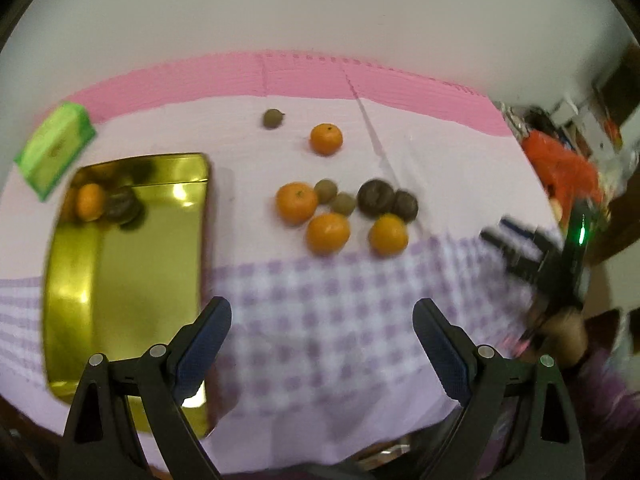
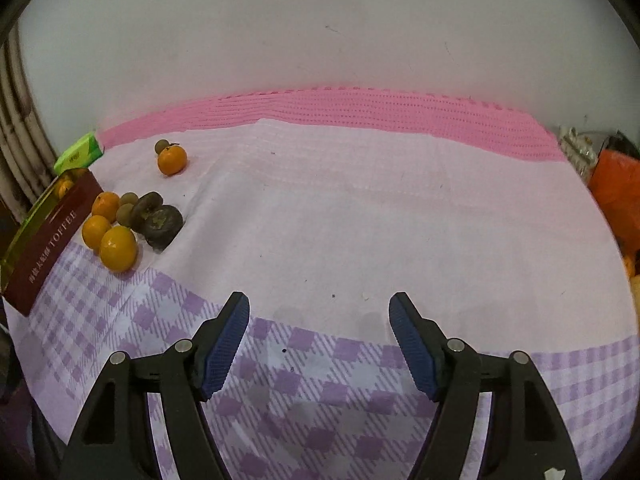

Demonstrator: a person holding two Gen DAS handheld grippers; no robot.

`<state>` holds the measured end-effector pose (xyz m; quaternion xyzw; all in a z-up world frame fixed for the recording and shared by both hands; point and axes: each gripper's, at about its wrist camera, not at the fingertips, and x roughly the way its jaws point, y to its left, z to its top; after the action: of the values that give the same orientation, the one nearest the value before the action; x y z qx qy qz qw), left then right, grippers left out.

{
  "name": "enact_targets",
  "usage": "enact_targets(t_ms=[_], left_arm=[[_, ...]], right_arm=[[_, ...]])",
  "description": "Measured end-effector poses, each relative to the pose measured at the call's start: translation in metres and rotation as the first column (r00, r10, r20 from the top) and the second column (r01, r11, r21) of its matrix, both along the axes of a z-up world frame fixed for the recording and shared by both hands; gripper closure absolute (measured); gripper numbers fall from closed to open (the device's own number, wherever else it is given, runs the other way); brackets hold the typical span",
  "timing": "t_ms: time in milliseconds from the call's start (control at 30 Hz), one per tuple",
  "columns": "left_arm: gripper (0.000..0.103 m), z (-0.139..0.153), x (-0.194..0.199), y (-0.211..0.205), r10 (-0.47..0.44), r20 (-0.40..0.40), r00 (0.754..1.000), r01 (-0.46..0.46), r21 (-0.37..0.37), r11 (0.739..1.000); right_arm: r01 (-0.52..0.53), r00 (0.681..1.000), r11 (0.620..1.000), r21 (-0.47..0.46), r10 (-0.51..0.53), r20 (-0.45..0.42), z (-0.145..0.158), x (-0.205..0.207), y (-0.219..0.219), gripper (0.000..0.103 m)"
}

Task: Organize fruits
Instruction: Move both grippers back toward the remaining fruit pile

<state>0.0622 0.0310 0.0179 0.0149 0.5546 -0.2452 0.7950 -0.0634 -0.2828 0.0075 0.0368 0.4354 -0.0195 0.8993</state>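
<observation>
A gold tin tray (image 1: pixel 152 280) lies at the left with an orange (image 1: pixel 90 201) and a dark fruit (image 1: pixel 122 205) in its far corner. On the cloth a cluster of oranges (image 1: pixel 328 233), small brown-green fruits (image 1: pixel 344 203) and dark fruits (image 1: pixel 375 196) sits mid-table; a lone orange (image 1: pixel 326 139) and a small fruit (image 1: pixel 273 118) lie farther back. My left gripper (image 1: pixel 322 320) is open and empty, above the cloth by the tray's near right edge. My right gripper (image 2: pixel 320 316) is open and empty over bare cloth; the cluster (image 2: pixel 118 248) and the tray's red side (image 2: pixel 52 236) are at its left.
A green box (image 1: pixel 54 150) lies beyond the tray near the pink mat (image 1: pixel 304 72). The right gripper's body (image 1: pixel 560 256) shows at the right edge of the left wrist view. Red and orange bags (image 2: pixel 618 184) crowd the table's right side. A white wall stands behind.
</observation>
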Motion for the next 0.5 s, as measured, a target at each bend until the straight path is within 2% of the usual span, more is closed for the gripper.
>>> enact_targets(t_ms=[67, 233, 300, 500], left_arm=[[0.011, -0.002, 0.019, -0.014, 0.013, -0.026, 1.000, -0.013, 0.002, 1.000], [0.015, -0.015, 0.063, -0.039, 0.082, -0.040, 0.996, -0.079, 0.070, 0.994], [0.021, -0.022, 0.076, -0.042, 0.106, -0.066, 0.992, -0.101, 0.077, 0.992], [0.030, -0.049, 0.102, -0.044, 0.178, -0.138, 0.974, -0.164, 0.107, 0.981]], right_arm=[[-0.003, 1.000, 1.000, 0.011, 0.003, -0.010, -0.006, 0.000, 0.001, 0.033], [-0.023, 1.000, 1.000, 0.015, 0.022, 0.009, -0.008, -0.002, 0.002, 0.032], [-0.019, 1.000, 0.999, 0.030, 0.018, 0.015, -0.007, -0.002, 0.000, 0.031], [-0.024, 1.000, 0.998, 0.062, 0.023, 0.015, -0.007, -0.002, -0.003, 0.029]])
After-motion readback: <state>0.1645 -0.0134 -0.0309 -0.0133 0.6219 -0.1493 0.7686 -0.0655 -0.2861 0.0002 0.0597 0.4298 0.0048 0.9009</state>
